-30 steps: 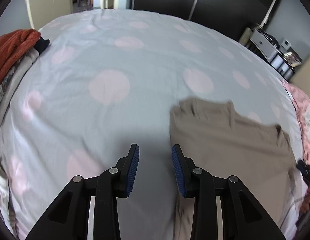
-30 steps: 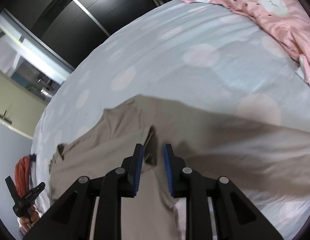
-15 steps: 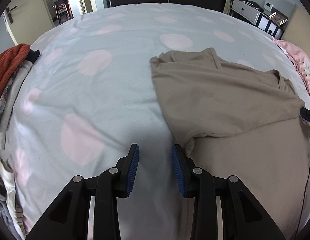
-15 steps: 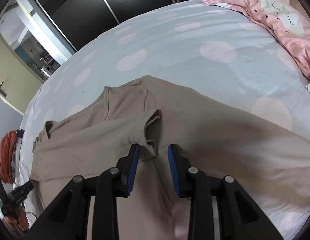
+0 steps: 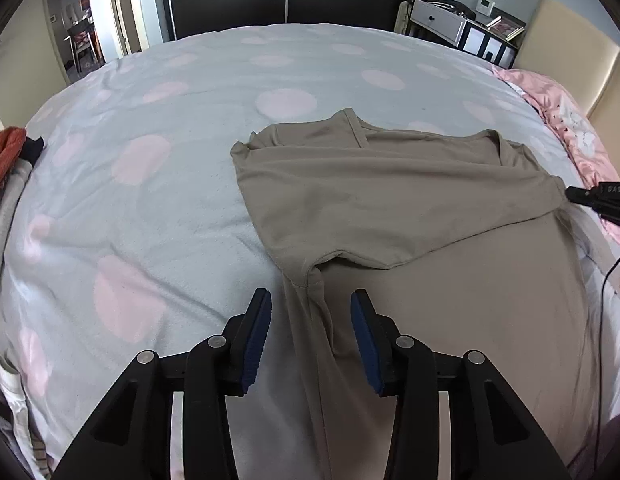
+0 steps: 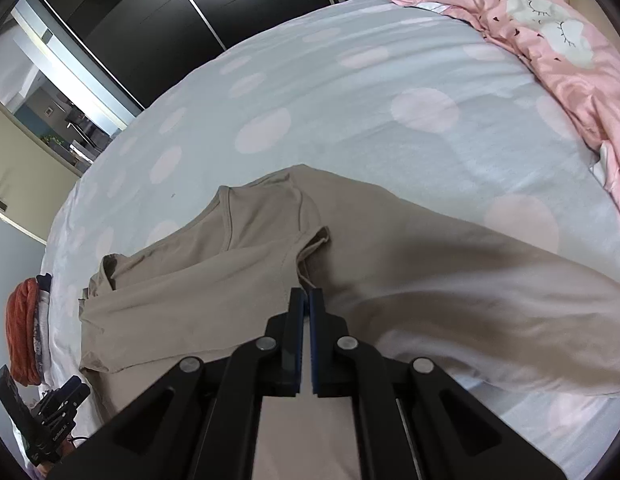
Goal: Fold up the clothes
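Right gripper [image 6: 309, 294]: jaws, apart half a second ago, have just closed on the beige shirt [image 6: 237, 280] at the armpit seam below the sleeve. Left gripper [image 5: 311, 312]: jaws have just been opening wider. The shirt's side edge, earlier at or past the right-hand pad, now runs between the pads [image 5: 258, 336], touching neither.

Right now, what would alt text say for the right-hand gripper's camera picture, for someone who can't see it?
The right gripper has just closed on the beige T-shirt near its armpit seam; the shirt lies spread on a pale grey bedsheet with pink dots. A pink duvet is bunched at the upper right.
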Demonstrator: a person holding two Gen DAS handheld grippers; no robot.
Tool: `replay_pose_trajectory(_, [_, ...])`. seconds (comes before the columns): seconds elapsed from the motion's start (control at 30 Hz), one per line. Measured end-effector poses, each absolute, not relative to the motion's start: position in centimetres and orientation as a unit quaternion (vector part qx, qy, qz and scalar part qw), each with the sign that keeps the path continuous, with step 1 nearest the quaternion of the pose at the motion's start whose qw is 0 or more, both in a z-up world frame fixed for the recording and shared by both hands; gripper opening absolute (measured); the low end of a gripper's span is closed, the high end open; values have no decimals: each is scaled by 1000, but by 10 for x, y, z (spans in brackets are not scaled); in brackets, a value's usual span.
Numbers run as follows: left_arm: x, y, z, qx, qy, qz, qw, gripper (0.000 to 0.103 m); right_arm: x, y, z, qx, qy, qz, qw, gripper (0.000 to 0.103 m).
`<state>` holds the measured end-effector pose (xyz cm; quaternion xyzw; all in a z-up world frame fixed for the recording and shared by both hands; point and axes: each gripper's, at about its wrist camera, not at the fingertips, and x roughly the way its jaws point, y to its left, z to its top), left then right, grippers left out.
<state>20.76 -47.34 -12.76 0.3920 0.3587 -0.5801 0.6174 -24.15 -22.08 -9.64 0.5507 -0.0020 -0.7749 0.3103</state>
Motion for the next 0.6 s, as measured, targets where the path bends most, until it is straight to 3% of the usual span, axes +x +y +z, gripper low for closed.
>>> replay_pose_trajectory(0.07, [210,-478,-137,410,357,-554,631,43,-242,-220,-95,560,0,-774,297,2])
replay_pose_trajectory(0.1, [213,-480,-142,417,357,-540,638,40,-243,-218,-97,567,2,-773,285,2])
replay_pose_trajectory(0.13, [217,-482,-148,422,363,-524,645,29,-244,-217,-99,571,6,-774,274,2])
replay_pose_trajectory(0.23, [227,-485,-150,405,386,-517,648,20,-247,-211,-107,581,16,-775,249,2])
replay_pose_trajectory(0.33, [226,-485,-147,407,383,-521,645,19,-251,-204,-116,588,-12,-766,260,2])
replay_pose_trajectory(0.43, [224,-486,-148,415,380,-519,643,17,-253,-199,-117,584,-53,-757,288,7])
replay_pose_trajectory(0.5, [224,-487,-149,417,383,-517,642,17,-251,-199,-114,576,-61,-756,304,16])
replay_pose_trajectory(0.6, [228,-487,-150,415,390,-516,640,17,-241,-203,-107,553,-58,-757,343,17])
